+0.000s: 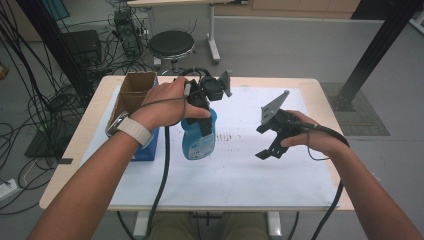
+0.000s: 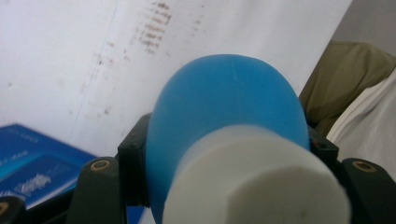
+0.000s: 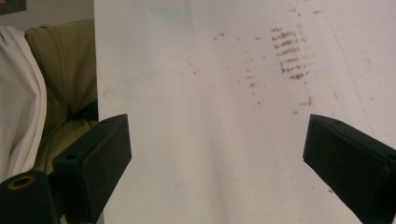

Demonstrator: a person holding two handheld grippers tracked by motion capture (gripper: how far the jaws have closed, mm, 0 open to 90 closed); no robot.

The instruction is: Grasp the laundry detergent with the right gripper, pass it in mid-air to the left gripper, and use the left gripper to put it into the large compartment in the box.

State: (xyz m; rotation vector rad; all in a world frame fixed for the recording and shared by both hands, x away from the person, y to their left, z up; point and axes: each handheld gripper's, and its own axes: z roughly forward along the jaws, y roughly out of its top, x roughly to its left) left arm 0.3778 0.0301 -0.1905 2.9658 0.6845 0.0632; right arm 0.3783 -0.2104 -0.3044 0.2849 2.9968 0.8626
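A blue plastic bottle (image 1: 199, 140) with a printed label hangs above the white sheet (image 1: 240, 175), left of the table's middle. My left gripper (image 1: 200, 114) is shut on its upper part. In the left gripper view the bottle (image 2: 224, 102) and its white cap (image 2: 257, 182) sit between my black fingers (image 2: 133, 158), seen from the cap end. My right gripper (image 1: 262, 142) is held above the sheet to the right of the bottle, apart from it. Its jaws stand wide open in the right gripper view (image 3: 217, 154), with nothing but stained paper (image 3: 289, 56) between them.
An open cardboard box (image 1: 134, 90) stands at the table's back left, with a blue box (image 1: 150, 146) in front of it, beside the bottle. A black stool (image 1: 171, 44) and cables lie beyond the table. A black post (image 1: 370, 50) rises at the right.
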